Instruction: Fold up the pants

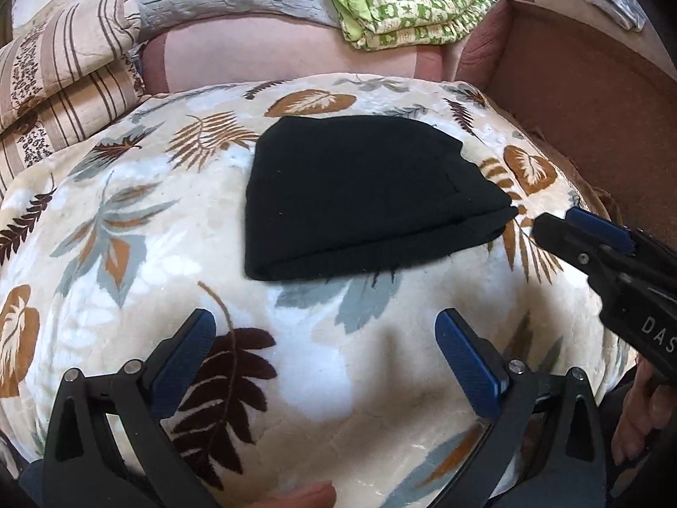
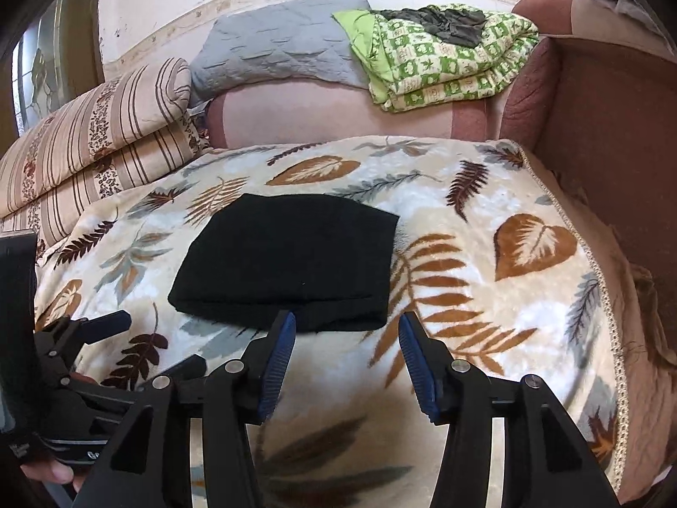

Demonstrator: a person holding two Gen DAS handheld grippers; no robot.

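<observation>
The black pants (image 1: 359, 194) lie folded into a compact bundle on the leaf-patterned blanket (image 1: 127, 220); they also show in the right wrist view (image 2: 292, 262). My left gripper (image 1: 326, 321) is open and empty, a little short of the bundle's near edge. My right gripper (image 2: 347, 321) is open and empty, its fingertips just at the bundle's near edge. The right gripper also shows in the left wrist view (image 1: 562, 222), close to the bundle's right corner. The left gripper shows at the left of the right wrist view (image 2: 139, 343).
The blanket (image 2: 507, 296) covers a sofa seat. Striped folded bedding (image 1: 55, 76) lies at the left. A grey quilt (image 2: 275, 42) and a green patterned blanket (image 2: 448, 67) rest on the sofa back. The brown armrest (image 1: 584, 84) rises at the right.
</observation>
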